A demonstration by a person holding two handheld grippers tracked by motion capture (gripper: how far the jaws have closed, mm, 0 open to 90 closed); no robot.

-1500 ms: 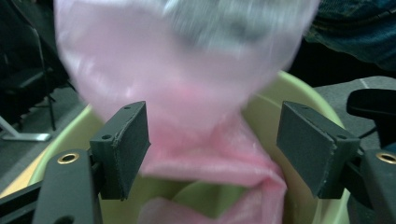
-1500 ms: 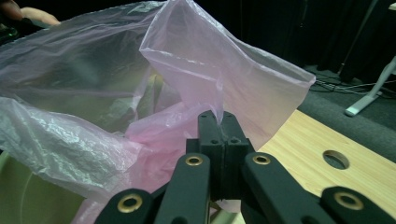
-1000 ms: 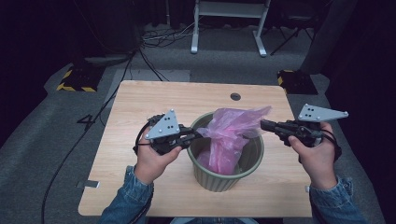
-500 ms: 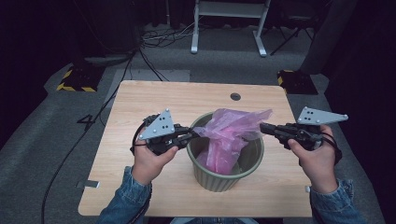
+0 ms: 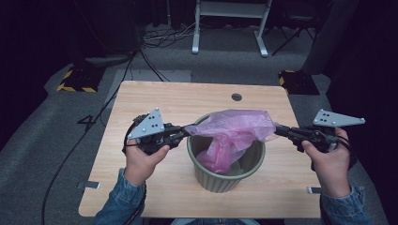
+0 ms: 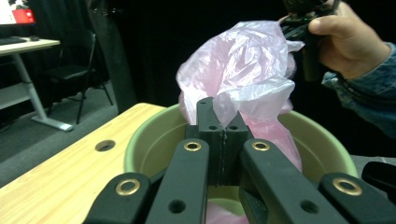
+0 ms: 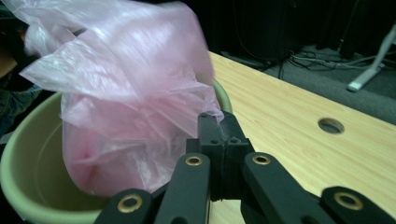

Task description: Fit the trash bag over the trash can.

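You hold a pink plastic bag (image 5: pixel 234 133) stretched over a green bin (image 5: pixel 225 176), one tool in each hand. The bin stands on the wooden worktop (image 5: pixel 183 101), a little toward your side of its middle.

Your left tool (image 5: pixel 187 132) sits just left of the bin, at rim height. Its jaws are pressed together on the left edge of the bag. In the left gripper view, the thin film (image 6: pixel 243 79) rises out from between the closed jaw tips of that tool (image 6: pixel 224 122) and billows up above the bin's rim (image 6: pixel 140 140).

Your right tool (image 5: pixel 278 131) sits just right of the bin, also at rim height. Its jaws are likewise clamped together on the right edge of the bag. In the right gripper view, a fold of pink film (image 7: pixel 126 84) is pinched at the closed tips of the right tool (image 7: pixel 223 125), beside the bin's rim (image 7: pixel 28 182).

Between the two tools the bag's upper part spans across the bin's mouth, crumpled and puffed up above it. The bag's lower part hangs down inside the bin. The bag's mouth is not yet folded over the rim.

Beyond the bin, near the worktop's far edge, there is a small round hole (image 5: pixel 236 97) in the wood.
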